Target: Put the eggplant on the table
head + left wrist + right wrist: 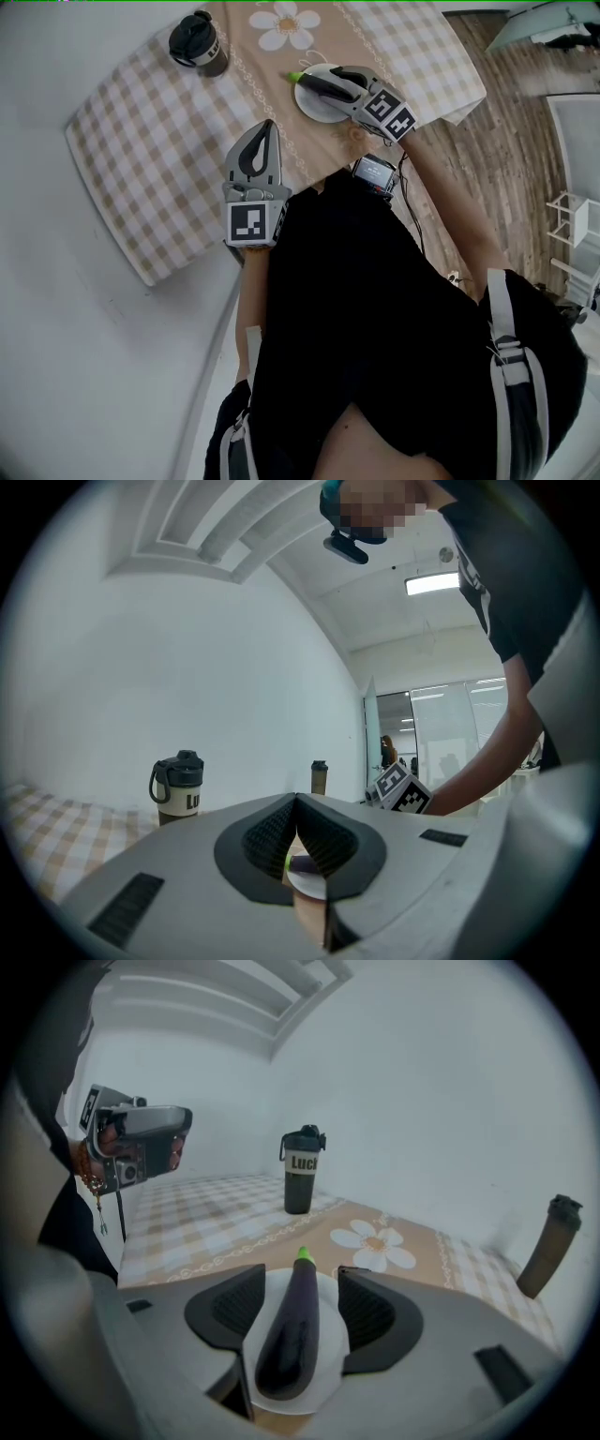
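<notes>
A: Three views, quick. Head view first?
B: Checked cloth over the table, with a flower print down the middle. On the right part, close to the person's edge, the eggplant lies on a white plate, green stem pointing left. Over it sits the right gripper, one jaw on each side. At the near edge hangs the left gripper, well apart from the plate. There's a black-lidded tumbler at far left.
A: Left gripper view?
B: Jaws are clenched tip to tip with nothing in them. Through the slit under the tips I can see a bit of plate and eggplant beyond. The tumbler is at left, a slim dark bottle farther back, and the right gripper's marker cube at right.
A: Right gripper view?
B: Jaws are released and spread wide, straddling the eggplant. The plate shows white on both sides, so the pads aren't pressing. The eggplant runs lengthwise along the gap, stem at the far end.
A: Step?
B: My read is that it's not on the cloth itself yet, so the grasp comes next.
- Centre the jaws on the thick middle and lower them until the pads flank the body, not the top curve.
- Close gently, since the skin looks slick and round.
- Lift clear of the plate rim before going sideways, or the plate may drag.
- Set it down on bare cloth just beside the plate, long side flat so it won't roll.
</notes>
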A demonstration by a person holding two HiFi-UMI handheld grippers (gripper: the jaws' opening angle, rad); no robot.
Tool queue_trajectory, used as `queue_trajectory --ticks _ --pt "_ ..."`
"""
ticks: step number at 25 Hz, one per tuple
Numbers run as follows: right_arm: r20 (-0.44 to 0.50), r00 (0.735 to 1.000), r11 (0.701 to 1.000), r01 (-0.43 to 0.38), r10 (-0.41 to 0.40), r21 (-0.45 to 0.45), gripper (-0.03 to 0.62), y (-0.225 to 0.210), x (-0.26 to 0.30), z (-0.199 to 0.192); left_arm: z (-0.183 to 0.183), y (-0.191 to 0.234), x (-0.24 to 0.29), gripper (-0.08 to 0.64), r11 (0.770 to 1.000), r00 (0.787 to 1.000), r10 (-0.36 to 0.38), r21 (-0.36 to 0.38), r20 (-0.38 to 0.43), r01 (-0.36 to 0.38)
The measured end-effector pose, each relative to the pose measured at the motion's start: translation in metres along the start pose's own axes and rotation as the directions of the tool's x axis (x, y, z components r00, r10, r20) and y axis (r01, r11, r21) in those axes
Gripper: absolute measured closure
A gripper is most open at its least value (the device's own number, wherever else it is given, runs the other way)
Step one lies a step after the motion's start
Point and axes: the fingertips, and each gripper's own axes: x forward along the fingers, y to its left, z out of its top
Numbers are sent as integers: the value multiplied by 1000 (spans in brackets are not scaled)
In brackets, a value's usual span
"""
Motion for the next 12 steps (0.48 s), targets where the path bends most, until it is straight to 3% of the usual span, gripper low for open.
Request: queue_trajectory --ticks 8,12 --pt "117 992 999 45 -43 -10 341 -3 -24 49 10 0 9 568 1000 1000 -16 20 7 16" --pt "210 976 996 51 -66 73 341 -8 -43 79 21 -1 16 568 999 999 -30 35 39 28"
